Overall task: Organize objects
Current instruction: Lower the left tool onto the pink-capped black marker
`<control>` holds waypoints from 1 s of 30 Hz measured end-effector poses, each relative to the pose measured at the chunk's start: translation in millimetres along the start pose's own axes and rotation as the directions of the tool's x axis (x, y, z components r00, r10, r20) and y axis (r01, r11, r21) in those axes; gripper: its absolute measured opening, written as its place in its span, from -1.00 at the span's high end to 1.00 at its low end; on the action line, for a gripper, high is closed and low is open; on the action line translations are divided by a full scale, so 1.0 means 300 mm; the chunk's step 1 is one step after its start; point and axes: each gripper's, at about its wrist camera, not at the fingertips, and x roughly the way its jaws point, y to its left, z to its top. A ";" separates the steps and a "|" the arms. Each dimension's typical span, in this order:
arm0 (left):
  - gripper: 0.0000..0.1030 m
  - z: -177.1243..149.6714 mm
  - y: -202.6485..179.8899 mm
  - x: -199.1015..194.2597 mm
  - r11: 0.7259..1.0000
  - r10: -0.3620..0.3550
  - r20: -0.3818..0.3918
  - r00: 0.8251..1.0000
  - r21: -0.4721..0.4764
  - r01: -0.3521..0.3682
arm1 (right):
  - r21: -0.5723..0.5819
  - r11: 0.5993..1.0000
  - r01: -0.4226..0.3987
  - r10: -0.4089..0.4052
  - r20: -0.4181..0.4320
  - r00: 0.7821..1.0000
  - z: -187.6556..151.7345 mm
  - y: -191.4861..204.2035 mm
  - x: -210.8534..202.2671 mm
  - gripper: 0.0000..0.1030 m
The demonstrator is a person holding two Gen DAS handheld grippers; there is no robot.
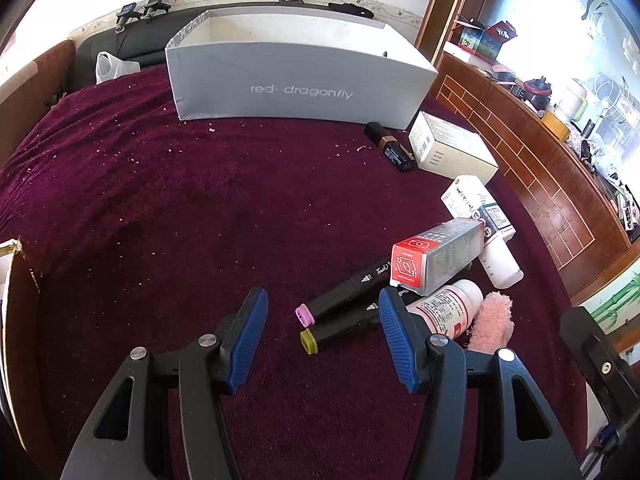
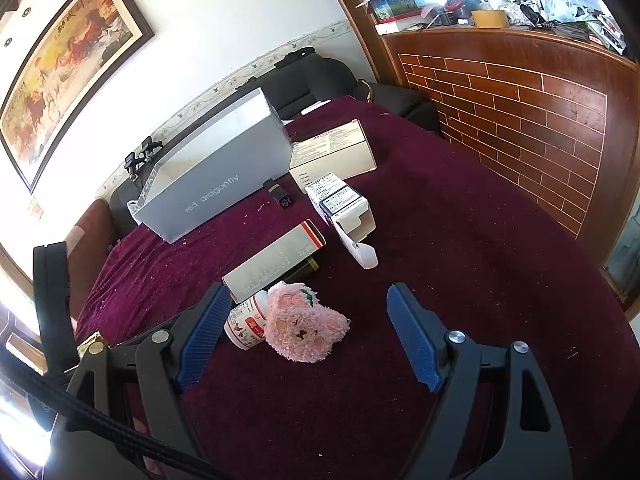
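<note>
A grey open box marked "red dragonfly" (image 1: 296, 80) stands at the back of the maroon cloth; it also shows in the right wrist view (image 2: 208, 184). My left gripper (image 1: 322, 308) is open and empty, just above two black markers, one with a pink cap (image 1: 306, 315) and one with an olive cap (image 1: 309, 340). A red-ended silver carton (image 1: 436, 256) lies across them beside a white pill bottle (image 1: 448, 308). My right gripper (image 2: 308, 300) is open and empty around a pink plush toy (image 2: 304, 328), with the pill bottle (image 2: 246, 326) by its left finger.
A white carton (image 1: 452, 148), a small dark lipstick box (image 1: 394, 148), an opened medicine box (image 2: 348, 208) and a white bottle (image 1: 500, 260) lie on the right of the cloth. A brick-patterned wooden counter (image 2: 520, 112) rises on the right. A black sofa (image 2: 308, 80) stands behind.
</note>
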 end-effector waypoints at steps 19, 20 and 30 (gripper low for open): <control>0.01 0.011 0.043 0.030 0.999 -0.009 -0.031 0.999 -0.035 0.008 | 0.004 1.000 -0.012 0.012 -0.001 1.000 0.004 0.000 0.001 -0.57; 0.01 0.016 0.044 0.024 1.000 -0.010 -0.030 1.000 -0.027 0.010 | 0.003 1.000 -0.011 0.011 -0.001 1.000 0.005 0.001 0.002 -0.57; 0.01 0.107 0.039 0.081 0.996 -0.067 -0.047 0.997 0.054 0.069 | 0.025 1.000 -0.015 0.015 0.010 1.000 0.017 -0.013 -0.006 -0.57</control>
